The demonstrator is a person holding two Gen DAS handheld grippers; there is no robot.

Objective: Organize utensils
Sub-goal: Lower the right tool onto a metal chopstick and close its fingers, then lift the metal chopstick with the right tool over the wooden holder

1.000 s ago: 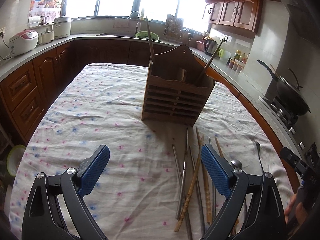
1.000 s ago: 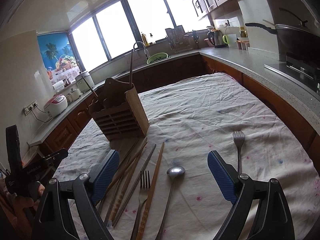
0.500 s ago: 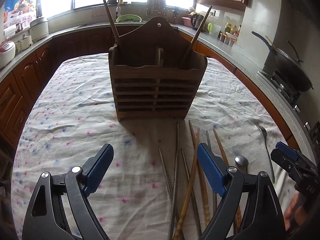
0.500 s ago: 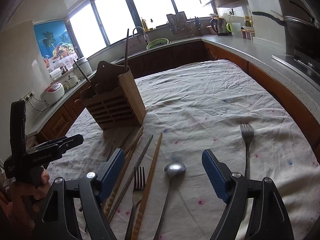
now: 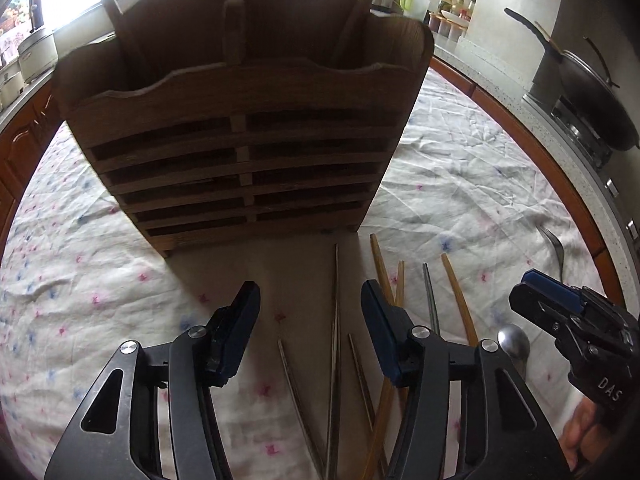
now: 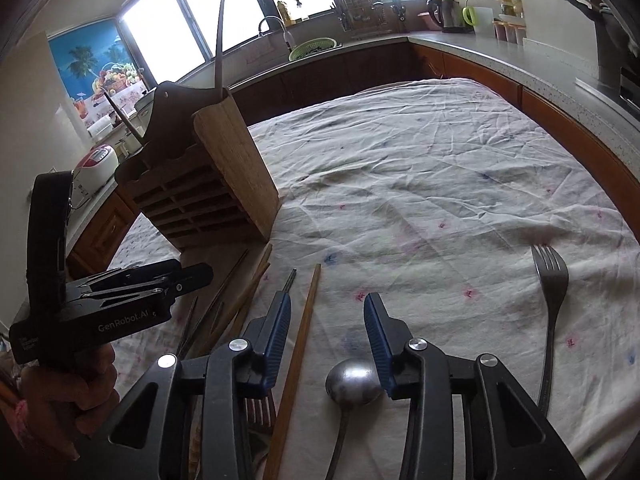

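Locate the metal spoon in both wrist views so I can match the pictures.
Left wrist view: the spoon sits low on the right; only its bowl shows, between the left hand-held gripper's right arm and the right hand-held gripper.
Right wrist view: the spoon lies at bottom centre, bowl just below the blue pads, handle running down out of frame.
Shared landmark: the wooden utensil holder standing on the floral cloth.

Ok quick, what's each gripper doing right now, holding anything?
Left gripper: open, jaws just been closing, metal chopsticks between, nothing gripped.
Right gripper: open, just been closing, empty.
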